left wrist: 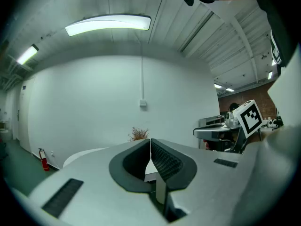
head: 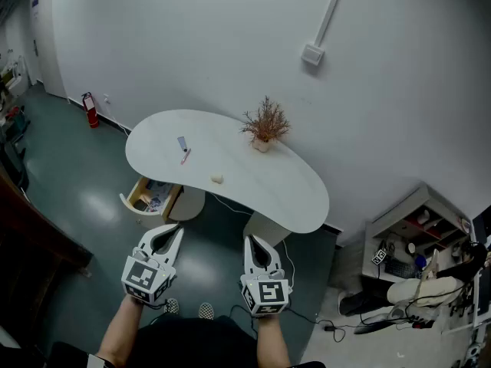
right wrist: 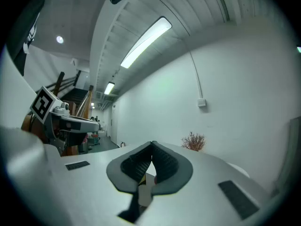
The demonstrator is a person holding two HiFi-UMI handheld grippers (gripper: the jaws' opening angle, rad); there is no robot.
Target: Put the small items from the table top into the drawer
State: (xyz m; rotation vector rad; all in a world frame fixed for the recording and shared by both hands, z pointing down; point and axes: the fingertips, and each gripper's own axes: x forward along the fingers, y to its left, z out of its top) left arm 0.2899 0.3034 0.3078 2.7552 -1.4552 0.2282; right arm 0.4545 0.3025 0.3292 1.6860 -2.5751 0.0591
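Recorder: Grippers first. How does each stand?

Observer: The left gripper point(head: 173, 232) has its jaws pressed together with nothing between them. The right gripper point(head: 254, 241) is the same, tips meeting and empty. The person holds both low and well short of the table point(head: 295, 198), pointing toward it. This is judged a ready stance with no reach begun.

Recorder: Task items?

Observer: All three lie on the table top. A small blue item point(head: 182, 142) has a thin red stick point(head: 185, 157) just beside it. A pale lump point(head: 218, 179) sits apart from them, nearer the front edge. The potted dried plant point(head: 265, 126) stands at the back edge, probably decoration and not part of the job.

Recorder: Drawer?

Observer: The drawer point(head: 132, 202) stands open under the table's left end. Its contents are too small to name. Being open, it can presumably take items directly.
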